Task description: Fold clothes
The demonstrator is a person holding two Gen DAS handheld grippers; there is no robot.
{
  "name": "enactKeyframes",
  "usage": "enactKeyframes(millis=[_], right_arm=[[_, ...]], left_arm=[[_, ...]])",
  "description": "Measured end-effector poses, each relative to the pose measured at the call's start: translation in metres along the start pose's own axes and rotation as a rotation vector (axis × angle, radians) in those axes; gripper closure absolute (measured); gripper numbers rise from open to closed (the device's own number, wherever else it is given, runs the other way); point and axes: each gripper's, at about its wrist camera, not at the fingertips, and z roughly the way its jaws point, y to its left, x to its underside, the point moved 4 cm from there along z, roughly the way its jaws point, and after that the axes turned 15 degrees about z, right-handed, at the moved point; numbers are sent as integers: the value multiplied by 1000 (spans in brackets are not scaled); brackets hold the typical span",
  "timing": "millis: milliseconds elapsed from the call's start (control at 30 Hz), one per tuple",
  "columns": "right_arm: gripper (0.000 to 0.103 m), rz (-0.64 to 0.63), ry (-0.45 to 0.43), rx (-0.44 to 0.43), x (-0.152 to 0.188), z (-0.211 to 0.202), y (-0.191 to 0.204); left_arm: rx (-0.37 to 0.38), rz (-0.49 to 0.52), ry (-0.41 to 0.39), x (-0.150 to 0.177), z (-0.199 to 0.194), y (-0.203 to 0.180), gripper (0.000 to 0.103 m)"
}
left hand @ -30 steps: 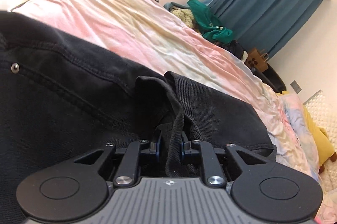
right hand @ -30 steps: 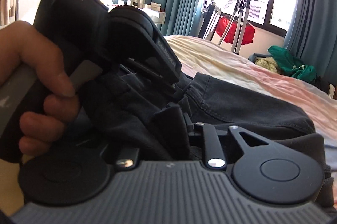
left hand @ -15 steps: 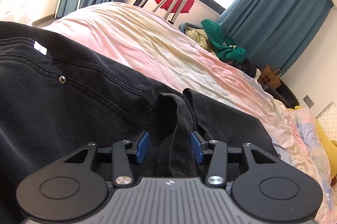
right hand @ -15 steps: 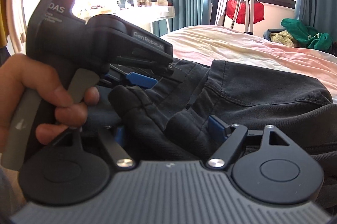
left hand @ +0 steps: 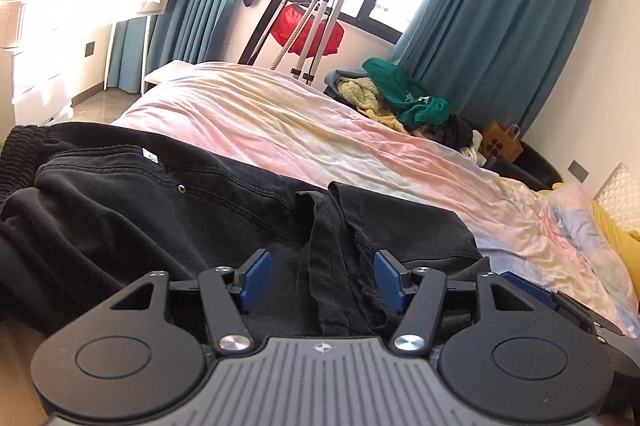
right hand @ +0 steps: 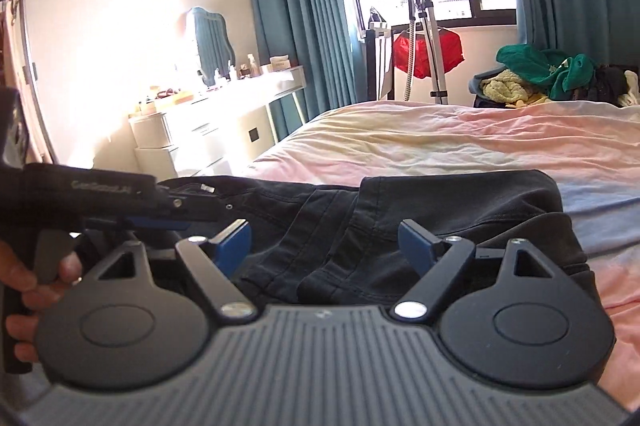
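Jeans lie released on bed; left jaws opening, right jaws spread.

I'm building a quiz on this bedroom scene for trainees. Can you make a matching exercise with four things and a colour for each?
Things:
1. trousers
2. curtains
3. garment on the rack
4. gripper pads

Colours:
A. red
B. blue
C. black
D. teal

Pairs: 1-C, 2-D, 3-A, 4-B
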Motion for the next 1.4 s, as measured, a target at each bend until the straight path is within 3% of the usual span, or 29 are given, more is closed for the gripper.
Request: enactKeyframes(millis=[100, 167, 300, 467, 800, 967, 1033, 1233, 1400], right_arm=[[20, 58, -27, 31, -14, -5, -16], [20, 81, -24, 55, -19, -3, -24], [20, 99, -24, 105, -23, 2, -34], [20, 81, -18, 148, -18, 5, -38], [20, 92, 0, 161, -14, 12, -42], [20, 101, -10, 194, -12, 13, -46], [14, 118, -21, 202, -14, 13, -49], [14, 172, -20, 191, -16, 12, -58], [14, 169, -17, 200, -15, 13, -59]], left_arm=[[20, 14, -4, 11, -22, 6, 26], [19, 52, -18, 22, -30, 6, 24], [-29, 122, 0, 29, -26, -7, 22], [-24, 110, 13, 35, -8, -14, 16], [-19, -195, 50, 44, 4, 31, 0], [-51, -283, 47, 48, 4, 46, 0], [-59, -308, 41, 50, 4, 51, 0], [-67, -448, -30, 53, -8, 72, 0], [-89, -551, -25, 60, -9, 90, 1]])
